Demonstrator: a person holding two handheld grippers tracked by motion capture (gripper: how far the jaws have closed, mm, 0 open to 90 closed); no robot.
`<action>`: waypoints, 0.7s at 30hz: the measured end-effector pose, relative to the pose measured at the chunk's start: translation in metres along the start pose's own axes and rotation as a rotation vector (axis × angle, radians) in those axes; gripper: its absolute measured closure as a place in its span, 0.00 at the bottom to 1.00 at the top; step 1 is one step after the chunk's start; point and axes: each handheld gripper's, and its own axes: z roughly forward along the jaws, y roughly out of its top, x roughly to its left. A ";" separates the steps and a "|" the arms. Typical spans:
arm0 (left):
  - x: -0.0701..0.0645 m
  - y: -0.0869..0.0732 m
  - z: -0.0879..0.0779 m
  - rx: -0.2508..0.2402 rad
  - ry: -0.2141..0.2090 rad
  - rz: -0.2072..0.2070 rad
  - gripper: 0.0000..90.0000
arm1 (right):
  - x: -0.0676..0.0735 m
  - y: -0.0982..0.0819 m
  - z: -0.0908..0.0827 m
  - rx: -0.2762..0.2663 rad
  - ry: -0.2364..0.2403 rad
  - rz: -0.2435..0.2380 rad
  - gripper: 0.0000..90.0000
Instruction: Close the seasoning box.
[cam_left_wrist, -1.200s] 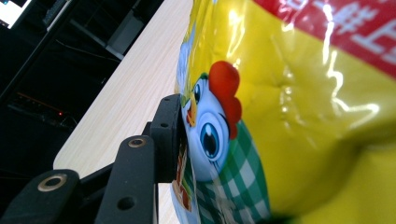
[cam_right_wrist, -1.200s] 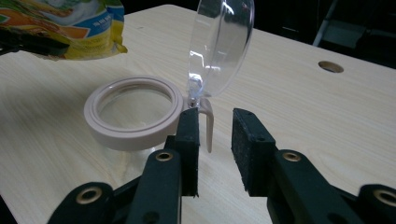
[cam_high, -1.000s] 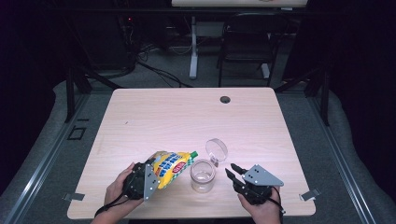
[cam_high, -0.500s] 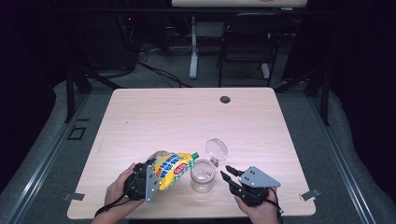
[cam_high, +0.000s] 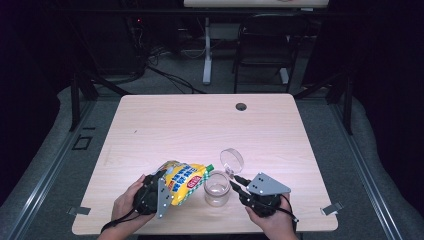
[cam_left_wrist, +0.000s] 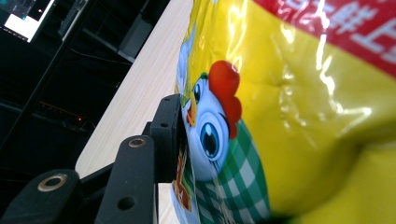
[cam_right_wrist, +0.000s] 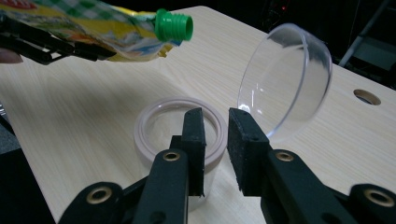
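A yellow spouted pouch (cam_high: 185, 182) with a green cap (cam_right_wrist: 173, 24) hangs tilted over the table, its spout toward the jar. My left gripper (cam_high: 167, 186) is shut on the pouch's body (cam_left_wrist: 289, 93); one black finger (cam_left_wrist: 168, 135) presses its printed side, and the other is hidden behind it. A clear jar (cam_high: 216, 189) with a pale rim (cam_right_wrist: 154, 135) stands near the front edge, its clear lid (cam_high: 231, 160) tipped up behind it. My right gripper (cam_high: 234, 181) is at the jar's right side. Its jaws (cam_right_wrist: 215, 135) have just been closing, with a narrow gap over the rim's edge.
The light wooden table (cam_high: 200, 125) has a round cable hole (cam_high: 241, 106) at its far side. A person's hands hold both grippers at the front edge. Dark floor, cables and a chair lie beyond the table.
My right gripper has shifted a little left, up to the jar, and its jaws have narrowed. The left gripper and pouch have kept still.
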 end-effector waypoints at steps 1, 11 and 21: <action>0.000 0.000 0.000 0.001 0.002 0.003 0.66 | 0.000 0.002 0.001 0.001 0.004 -0.003 0.85; -0.002 -0.001 0.002 0.010 0.012 0.018 0.66 | -0.001 0.012 0.023 -0.012 0.008 -0.021 0.85; -0.007 0.002 0.003 0.027 0.018 0.058 0.66 | 0.006 0.007 0.032 -0.017 0.042 -0.030 0.80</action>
